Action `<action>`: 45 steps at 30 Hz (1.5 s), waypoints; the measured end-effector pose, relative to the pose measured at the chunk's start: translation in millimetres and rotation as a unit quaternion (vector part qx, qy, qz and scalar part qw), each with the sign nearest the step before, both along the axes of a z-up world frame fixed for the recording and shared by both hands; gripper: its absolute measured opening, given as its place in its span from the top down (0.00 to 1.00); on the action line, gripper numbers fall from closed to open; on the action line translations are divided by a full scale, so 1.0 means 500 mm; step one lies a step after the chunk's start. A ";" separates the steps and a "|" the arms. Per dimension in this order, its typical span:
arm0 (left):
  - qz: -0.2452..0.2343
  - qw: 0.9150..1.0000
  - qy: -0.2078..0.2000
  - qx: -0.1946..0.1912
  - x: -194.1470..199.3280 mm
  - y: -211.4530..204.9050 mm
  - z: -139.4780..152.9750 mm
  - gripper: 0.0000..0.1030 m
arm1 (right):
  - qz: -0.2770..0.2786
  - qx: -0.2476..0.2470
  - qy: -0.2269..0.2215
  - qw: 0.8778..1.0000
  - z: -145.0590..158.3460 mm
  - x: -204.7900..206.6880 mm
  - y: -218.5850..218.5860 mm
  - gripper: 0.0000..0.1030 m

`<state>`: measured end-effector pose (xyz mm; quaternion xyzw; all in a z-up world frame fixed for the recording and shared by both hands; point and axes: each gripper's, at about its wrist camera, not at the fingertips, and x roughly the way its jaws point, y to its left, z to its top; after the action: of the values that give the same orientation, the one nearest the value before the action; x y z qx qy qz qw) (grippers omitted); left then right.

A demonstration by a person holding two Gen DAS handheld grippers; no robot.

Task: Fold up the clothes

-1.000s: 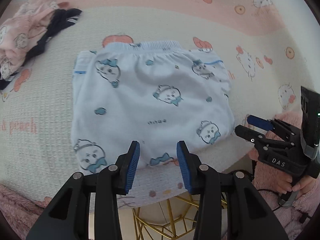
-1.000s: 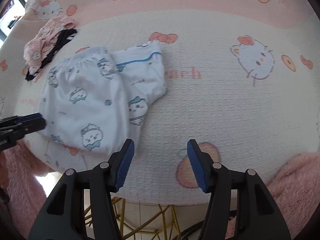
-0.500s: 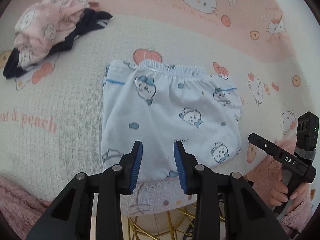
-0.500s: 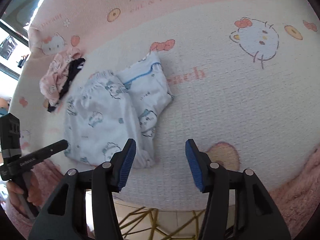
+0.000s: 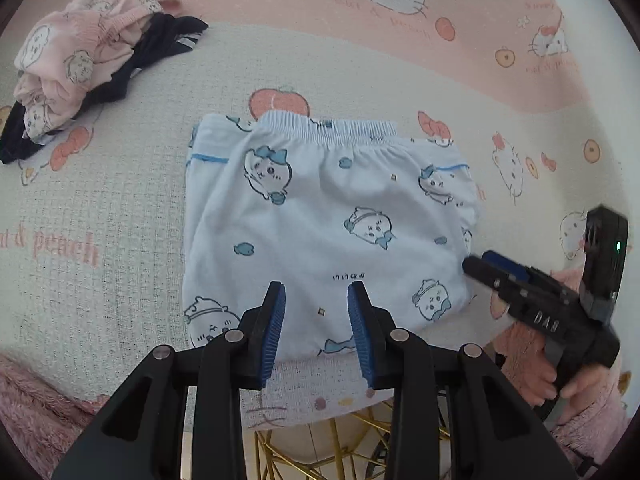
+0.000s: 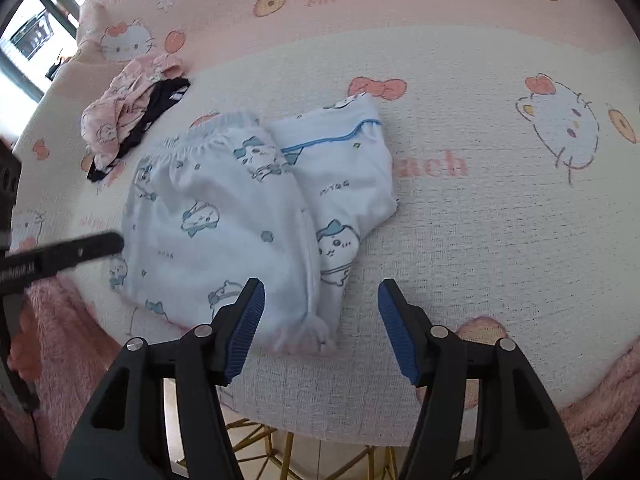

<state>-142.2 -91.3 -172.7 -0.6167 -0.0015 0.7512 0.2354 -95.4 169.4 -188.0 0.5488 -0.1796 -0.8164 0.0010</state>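
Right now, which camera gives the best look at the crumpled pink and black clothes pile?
The left wrist view: the crumpled pink and black clothes pile appears larger, its printed faces legible. The right wrist view shows the same pile smaller and farther away, beyond the folded garment.

Both hand-held grippers (image 5: 316, 320) (image 6: 320, 320) closer to folded shorts (image 5: 320, 220)

Folded shorts (image 5: 328, 232) lie on the blanket (image 5: 120, 208), near its front edge, waistband toward the back. A heap of clothes (image 5: 80, 64) sits behind and left of them, well apart. Left gripper (image 5: 316, 316) hangs over the shorts' front hem; right gripper (image 6: 320, 316) over their right front corner.
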 end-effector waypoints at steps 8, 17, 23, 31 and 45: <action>-0.049 0.998 0.014 0.042 0.000 0.079 0.020 0.67 | -0.022 0.057 -0.022 0.998 -0.007 -0.102 0.080 0.42; -0.108 0.993 0.032 0.043 -0.039 0.220 0.033 0.67 | -0.029 0.120 -0.042 0.991 -0.005 -0.109 0.107 0.47; -0.201 0.976 0.081 -0.019 -0.108 0.419 0.027 0.67 | -0.026 0.022 -0.019 0.999 -0.006 -0.090 0.094 0.47; -0.237 0.964 0.087 -0.086 -0.131 0.488 -0.037 0.65 | 0.009 0.025 -0.020 0.999 -0.019 -0.102 0.101 0.43; -0.125 0.992 0.032 0.008 -0.176 0.418 0.022 0.65 | 0.050 0.074 -0.006 0.996 -0.030 -0.101 0.082 0.44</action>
<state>-230.4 117.9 -161.6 -0.5857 0.0776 0.7352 0.3324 -145.8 210.4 -203.1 0.5603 -0.0915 -0.8232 0.0001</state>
